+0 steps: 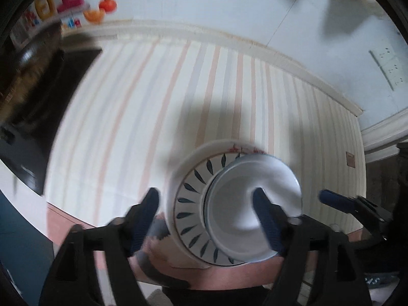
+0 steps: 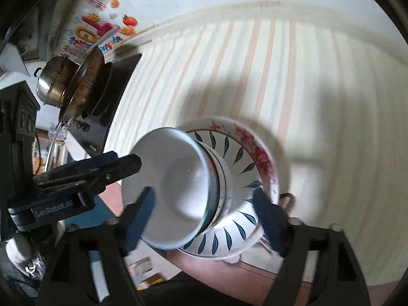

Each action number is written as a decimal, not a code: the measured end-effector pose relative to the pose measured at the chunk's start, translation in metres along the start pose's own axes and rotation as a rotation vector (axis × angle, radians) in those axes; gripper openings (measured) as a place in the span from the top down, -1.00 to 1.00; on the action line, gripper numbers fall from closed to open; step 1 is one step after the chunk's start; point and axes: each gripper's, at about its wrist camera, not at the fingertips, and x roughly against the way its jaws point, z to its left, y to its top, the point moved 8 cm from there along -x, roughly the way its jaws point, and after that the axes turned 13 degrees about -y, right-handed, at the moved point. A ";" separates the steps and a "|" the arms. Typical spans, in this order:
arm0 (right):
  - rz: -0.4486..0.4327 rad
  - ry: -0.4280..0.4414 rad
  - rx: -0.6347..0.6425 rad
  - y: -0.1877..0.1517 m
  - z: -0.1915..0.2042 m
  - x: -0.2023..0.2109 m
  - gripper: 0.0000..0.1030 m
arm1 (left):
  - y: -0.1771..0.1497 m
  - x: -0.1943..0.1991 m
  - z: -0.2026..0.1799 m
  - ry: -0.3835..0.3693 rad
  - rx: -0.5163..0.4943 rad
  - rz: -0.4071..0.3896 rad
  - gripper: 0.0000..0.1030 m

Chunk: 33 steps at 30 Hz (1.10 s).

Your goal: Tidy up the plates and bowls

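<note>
The striped tablecloth (image 2: 318, 97) covers most of the table, its pale pink and grey bands running toward the far wall, and it gives the crockery a broad flat bed close to the near edge. At the far left sits a black induction hob (image 2: 112, 94) with a steel pot (image 2: 51, 81) on it, and behind that a box printed with fruit and cartoon lettering (image 2: 97, 30), all well apart from the work. Near the table's front edge stands the stack: a red-flowered plate (image 2: 260, 150) at the bottom, a leaf-patterned bowl (image 2: 242, 158) nested in it, and a white blue-rimmed bowl (image 2: 178, 186) on top, wide pieces low so the pile sits steady. The top bowl appears tilted toward the left in the right wrist view, though the lens may exaggerate that. The left gripper (image 1: 206, 219) hangs over the stack with its fingers spread wide and nothing between the pads. The right gripper (image 2: 204, 219) does likewise, jaws apart and empty, straddling the bowls from above. Both seem clear of the crockery, which suggests the stacking step here is done.
</note>
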 end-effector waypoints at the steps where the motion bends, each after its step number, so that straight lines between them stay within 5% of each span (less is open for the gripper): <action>1: -0.019 -0.021 -0.004 -0.002 0.000 0.008 -0.72 | -0.001 0.009 -0.002 0.006 -0.020 -0.022 -0.74; 13: -0.235 -0.211 -0.160 -0.036 0.004 0.096 -0.85 | -0.024 0.074 -0.019 0.039 -0.156 -0.143 -0.91; 26: -0.389 -0.232 -0.157 -0.099 0.027 0.191 -0.87 | -0.073 0.157 -0.055 0.034 -0.226 -0.334 -0.91; 33: -0.473 -0.250 -0.151 -0.154 0.035 0.245 -0.89 | -0.124 0.187 -0.073 0.010 -0.226 -0.364 -0.99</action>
